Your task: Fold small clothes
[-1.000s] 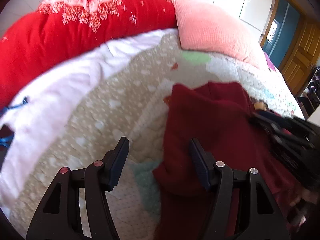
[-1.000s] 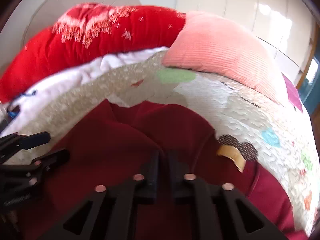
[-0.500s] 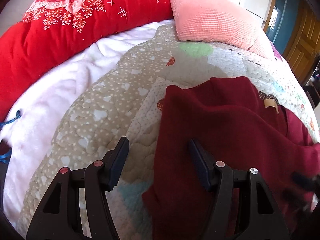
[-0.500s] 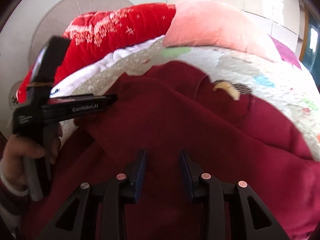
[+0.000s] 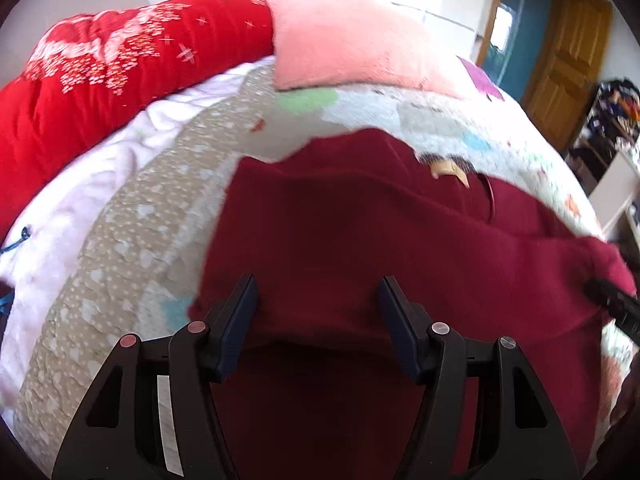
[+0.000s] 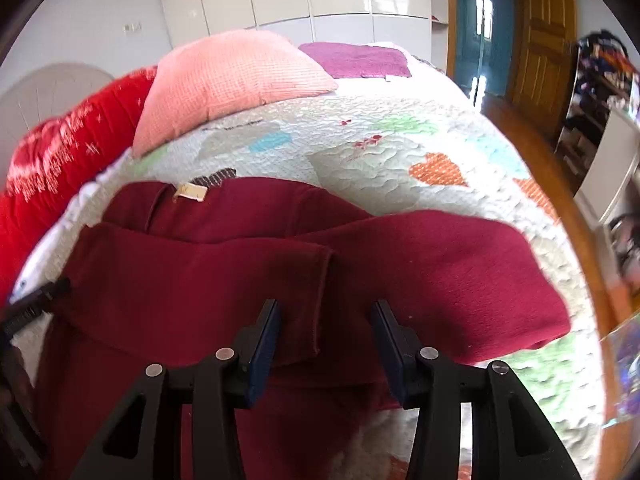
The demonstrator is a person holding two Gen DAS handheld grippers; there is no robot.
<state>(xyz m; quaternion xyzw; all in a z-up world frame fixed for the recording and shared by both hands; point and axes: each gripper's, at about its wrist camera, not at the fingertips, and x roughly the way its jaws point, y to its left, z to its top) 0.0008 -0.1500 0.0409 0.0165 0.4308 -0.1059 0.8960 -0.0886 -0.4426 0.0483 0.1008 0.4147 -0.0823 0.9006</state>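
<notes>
A dark red sweater lies on the quilted bed, its tan neck label at the far side. In the right wrist view the sweater has a sleeve folded across its front, and the label shows at the collar. My left gripper is open and empty, just above the sweater's left side. My right gripper is open and empty, above the folded sleeve's cuff edge. The right gripper's tip shows at the right edge of the left wrist view.
A patchwork quilt covers the bed. A red blanket and a pink pillow lie at the head, with a purple cloth beyond. A wooden door and cluttered shelves stand to the right.
The right gripper opened, let go of the sweater and swung right. The left gripper stayed open and moved right over the sweater. The sleeve now lies folded across the front.
</notes>
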